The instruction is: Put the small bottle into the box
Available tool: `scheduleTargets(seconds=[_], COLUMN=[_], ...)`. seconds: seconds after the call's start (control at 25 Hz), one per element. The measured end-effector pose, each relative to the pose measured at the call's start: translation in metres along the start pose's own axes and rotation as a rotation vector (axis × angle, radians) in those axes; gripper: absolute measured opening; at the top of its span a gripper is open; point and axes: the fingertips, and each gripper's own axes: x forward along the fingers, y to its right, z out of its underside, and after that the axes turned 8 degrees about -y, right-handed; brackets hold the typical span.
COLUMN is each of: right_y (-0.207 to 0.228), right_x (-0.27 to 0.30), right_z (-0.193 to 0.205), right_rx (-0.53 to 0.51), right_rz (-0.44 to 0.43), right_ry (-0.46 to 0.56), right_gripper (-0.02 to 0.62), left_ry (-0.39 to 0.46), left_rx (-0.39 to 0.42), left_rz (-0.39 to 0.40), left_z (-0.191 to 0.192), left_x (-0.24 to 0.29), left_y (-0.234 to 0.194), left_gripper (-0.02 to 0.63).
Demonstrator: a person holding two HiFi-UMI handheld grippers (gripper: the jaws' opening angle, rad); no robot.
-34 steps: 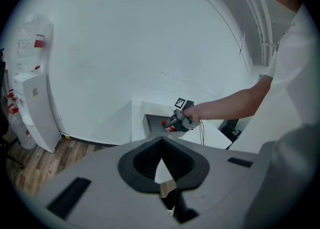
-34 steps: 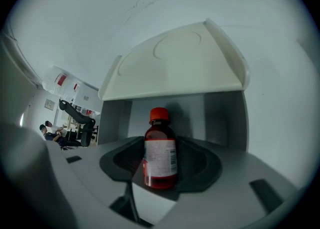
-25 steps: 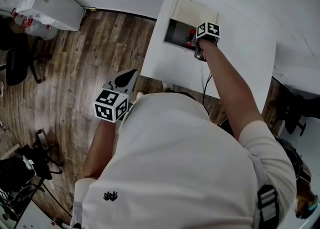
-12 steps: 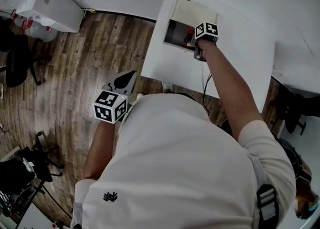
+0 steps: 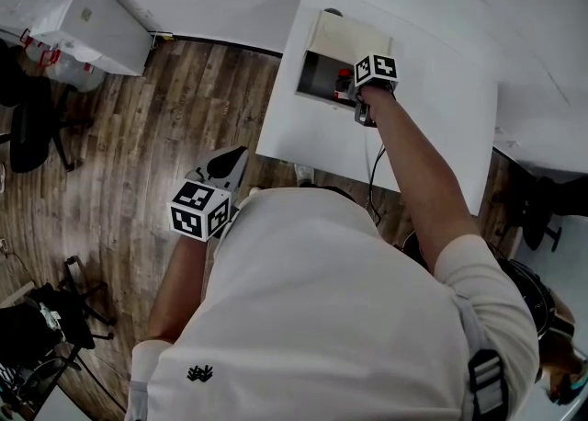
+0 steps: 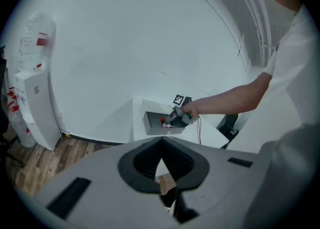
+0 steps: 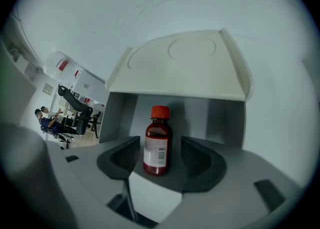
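Note:
A small dark-red bottle (image 7: pixel 157 140) with a red cap and a white label stands upright inside the white box (image 7: pixel 185 63), whose lid is raised. My right gripper (image 7: pixel 160 147) reaches into the box's opening. Its jaws are opening, the bottle stands between them, and a gap shows on each side. In the head view the box (image 5: pixel 344 33) sits at the far end of the white table (image 5: pixel 432 107), with the right gripper (image 5: pixel 356 93) at its mouth beside the bottle (image 5: pixel 343 84). My left gripper (image 5: pixel 239 153) hangs low over the wood floor, shut and holding nothing.
A white cabinet (image 5: pixel 92 15) and a black chair (image 5: pixel 28 116) stand on the wood floor at the left. A cable runs from the right gripper down off the table's near edge. Far behind in the right gripper view are office chairs (image 7: pixel 75 105) and a seated person (image 7: pixel 47 120).
The right gripper stays at the box's mouth with the bottle by it. The head view has shifted slightly; the left gripper has hardly moved.

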Motion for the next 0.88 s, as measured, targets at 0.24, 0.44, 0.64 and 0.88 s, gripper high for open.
scheduleTargets(seconds=[0.24, 0.44, 0.64, 0.88], right_y=[-0.005, -0.013, -0.026, -0.041], right_x=[-0.017, -0.033, -0.051, -0.072], right_z=[0.005, 0.009, 0.02, 0.05], right_rx=[-0.041, -0.079, -0.139, -0.194], right_rz=[0.013, 0.016, 0.041, 0.093], right_ry=[0.048, 0.105, 0.167, 0.262], right_gripper=[0.261, 0.259, 0.242, 0.095], left_ry=[-0.003, 0.001, 0.005, 0.004], left_rx=[0.008, 0.022, 0.035, 0.045], left_rz=[0.022, 0.036, 0.042, 0.047], left_z=[0.004, 0.004, 0.009, 0.026], left_x=[-0.009, -0.015, -0.03, -0.048], left_y=[0.004, 0.004, 0.004, 0.003], left_gripper=[0.006, 0.006, 0.006, 0.006])
